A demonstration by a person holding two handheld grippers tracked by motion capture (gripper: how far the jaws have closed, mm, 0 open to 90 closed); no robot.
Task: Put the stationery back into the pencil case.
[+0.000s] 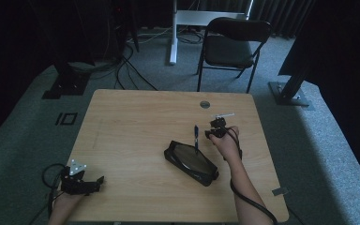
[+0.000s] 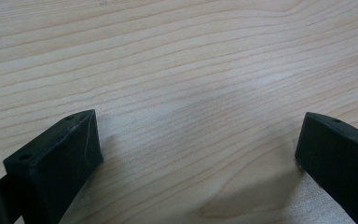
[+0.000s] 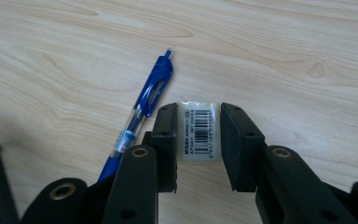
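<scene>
1. Right gripper view shows a small white block with a barcode label (image 3: 198, 130), likely an eraser, clamped between the two black jaws of the right gripper (image 3: 198, 140); the pads press on both its sides, so the jaws stand narrow around it.
2. Just left of that jaw pair, in the same view, a blue retractable pen (image 3: 142, 112) slants up and away, its clip end farthest from the camera, its lower barrel passing behind the left jaw. Whether the pen touches the jaw I cannot tell.
3. From the high view, the right gripper (image 1: 215, 132) hangs over the right half of the wooden table (image 1: 131, 122), the person's right hand (image 1: 227, 140) wrapped around its body and a cable trailing back along the forearm.
4. The pen (image 1: 196, 138) shows there too, standing nearly upright beside the gripper, with its lower end over a black pencil case (image 1: 191, 162) that lies slantwise near the table's middle.
5. Well apart, at the near left corner, the left gripper (image 1: 86, 182) rests low at the table's edge.
6. Left gripper view has its jaws spread wide, with nothing but bare wood grain between them (image 2: 200, 135).
7. Beyond the table a black folding chair (image 1: 232, 47) stands on grey carpet.
</scene>
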